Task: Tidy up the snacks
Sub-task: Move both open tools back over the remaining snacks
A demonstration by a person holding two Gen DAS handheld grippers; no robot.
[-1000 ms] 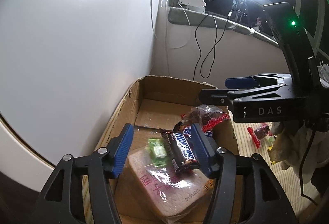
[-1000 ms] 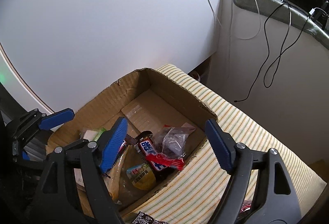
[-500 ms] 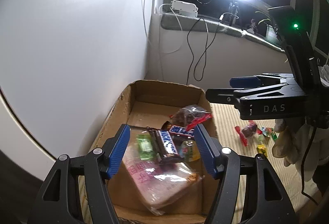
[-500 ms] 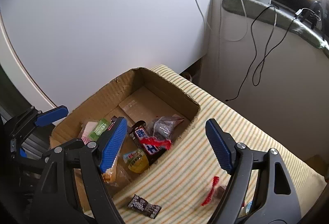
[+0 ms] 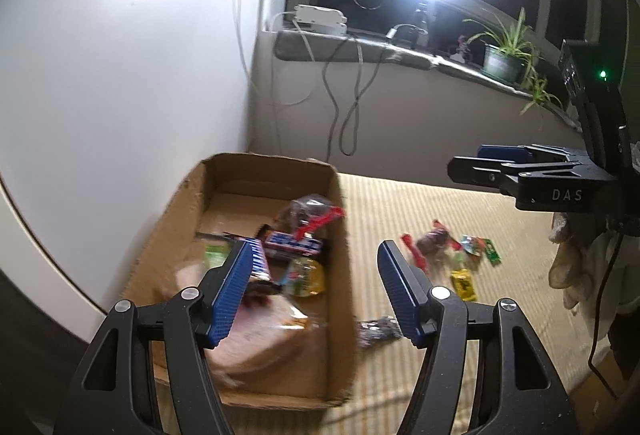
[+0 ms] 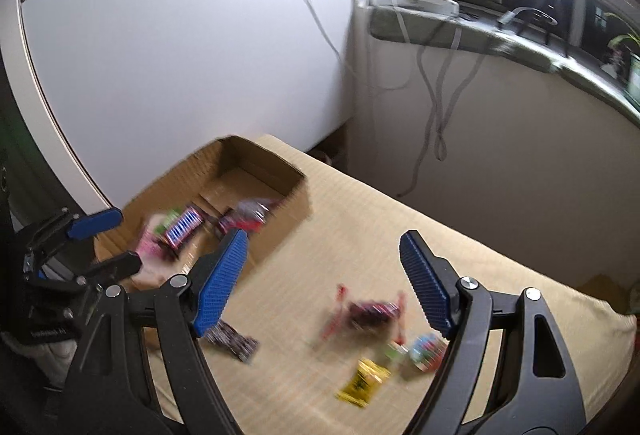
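Left gripper (image 5: 316, 289): fingers spread wide, empty, raised over the cardboard box (image 5: 338, 235)'s right wall.
Right gripper (image 6: 324, 285): fingers wide apart, empty, held above the striped cloth (image 6: 360, 219).
Boxed snacks: chocolate bar (image 5: 294, 244) beyond the left finger.
Loose snacks: red-wrapped candy (image 6: 370, 311) between the right fingers; yellow packet (image 6: 362, 381) nearer.

The left tool (image 5: 316, 287) points toward 12 o'clock with its blue-padded fingers (image 5: 236, 287) spread wide and nothing between them. The right tool (image 6: 324, 279) is likewise spread wide and holds nothing. From the left wrist view the right tool shows at 3 o'clock; from the right wrist view the left tool sits at 9 o'clock.
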